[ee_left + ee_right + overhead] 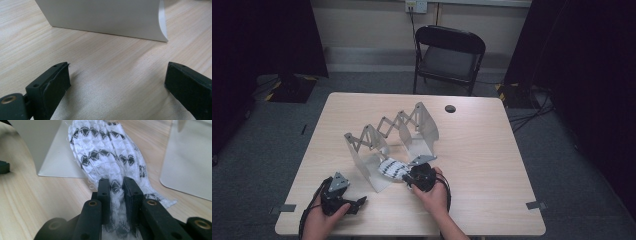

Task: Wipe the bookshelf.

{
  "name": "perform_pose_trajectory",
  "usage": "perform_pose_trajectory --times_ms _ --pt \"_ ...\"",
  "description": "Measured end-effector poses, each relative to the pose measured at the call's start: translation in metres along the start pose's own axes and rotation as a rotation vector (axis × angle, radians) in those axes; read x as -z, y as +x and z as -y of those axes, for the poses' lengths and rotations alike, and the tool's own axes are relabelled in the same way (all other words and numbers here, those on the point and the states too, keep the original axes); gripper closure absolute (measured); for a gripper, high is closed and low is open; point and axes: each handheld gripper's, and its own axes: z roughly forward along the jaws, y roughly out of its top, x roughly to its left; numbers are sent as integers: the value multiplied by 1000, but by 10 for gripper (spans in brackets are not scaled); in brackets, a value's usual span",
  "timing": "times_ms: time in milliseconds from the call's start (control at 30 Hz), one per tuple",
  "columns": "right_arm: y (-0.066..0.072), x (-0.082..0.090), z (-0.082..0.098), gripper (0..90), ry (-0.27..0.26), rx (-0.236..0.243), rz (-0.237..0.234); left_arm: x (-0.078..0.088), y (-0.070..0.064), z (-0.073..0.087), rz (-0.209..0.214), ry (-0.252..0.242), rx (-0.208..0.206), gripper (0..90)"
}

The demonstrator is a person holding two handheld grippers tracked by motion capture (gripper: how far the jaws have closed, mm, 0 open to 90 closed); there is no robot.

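A white cloth with a black woven pattern [110, 152] lies partly on the foot plate of a grey folding rack [387, 132] in the middle of the table; in the high view the cloth [392, 169] shows just in front of the rack. My right gripper [117, 185] is shut on the cloth's near end, the fabric pinched between its jaws. In the high view that right gripper [409, 179] is held by a hand at the rack's front. My left gripper [117, 75] is open above bare wood, facing the rack's pale end panel [105, 17]. The left gripper [360, 203] sits near the table's front left.
The light wooden table [492, 165] has a dark round hole [450, 108] at the back right. A black folding chair [447, 55] stands behind the table. Tape marks [536, 205] sit near the front corners. Open tabletop lies to the right of the rack.
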Motion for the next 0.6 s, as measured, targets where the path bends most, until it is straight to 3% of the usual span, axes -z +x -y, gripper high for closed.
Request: perform_pose_trajectory --times_ms 367,600 --pt "-16 12 8 769 6 -39 51 0 0 0 0 -1 1 57" --pt "-20 8 3 767 16 -48 68 0 0 0 -1 0 1 57"
